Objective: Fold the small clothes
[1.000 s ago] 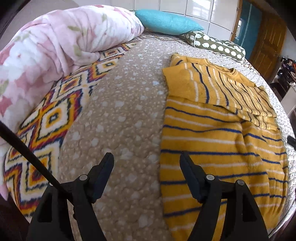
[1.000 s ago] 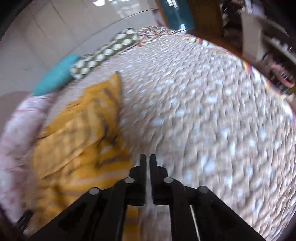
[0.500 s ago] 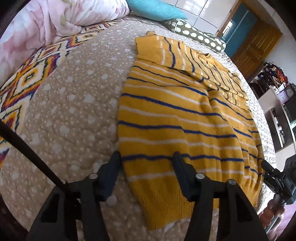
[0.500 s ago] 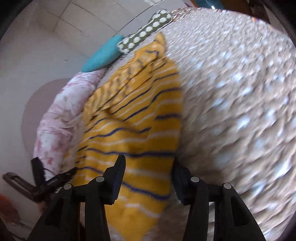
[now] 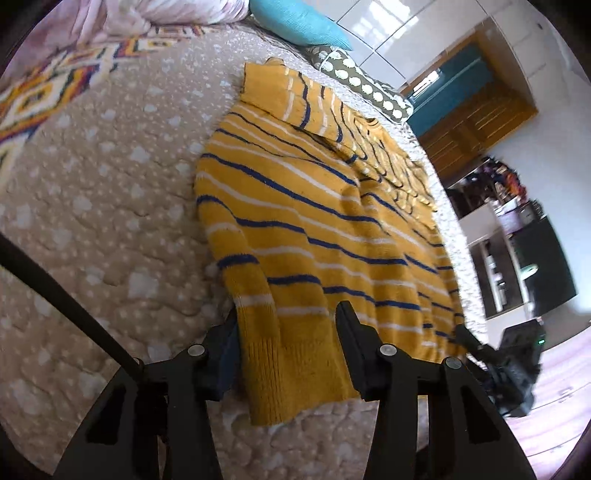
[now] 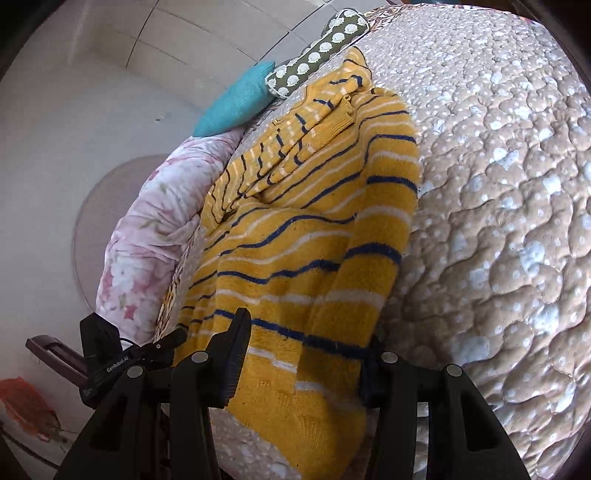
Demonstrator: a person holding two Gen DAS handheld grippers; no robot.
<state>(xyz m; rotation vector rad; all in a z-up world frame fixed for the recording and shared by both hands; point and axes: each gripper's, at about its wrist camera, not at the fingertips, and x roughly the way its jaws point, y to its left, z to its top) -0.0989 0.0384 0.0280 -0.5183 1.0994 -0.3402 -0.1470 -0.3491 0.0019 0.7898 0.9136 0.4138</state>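
Note:
A yellow sweater point(image 5: 314, 229) with blue and white stripes lies flat on the bed, sleeves folded across its upper part. My left gripper point(image 5: 286, 332) straddles one hem corner, its jaws closing with the ribbed hem between them and no pinch visible. My right gripper point(image 6: 303, 343) stands open astride the other hem corner of the sweater point(image 6: 314, 229), and the cloth's edge covers part of one finger. Each gripper shows in the other's view: the right gripper point(image 5: 476, 343) at the hem's far end, the left gripper point(image 6: 162, 345) low on the left.
The sweater rests on a beige quilted bedspread point(image 5: 110, 221) near the bed's front edge. A pink floral duvet point(image 6: 147, 229), a teal pillow point(image 5: 299, 22) and a green patterned pillow point(image 5: 362, 85) lie at the far side. A bright diamond-patterned blanket point(image 5: 37, 96) borders the left.
Both grippers moved in over the sweater's bottom hem and tipped downward. The left jaws narrowed around one hem corner. The right jaws went from shut to open around the other.

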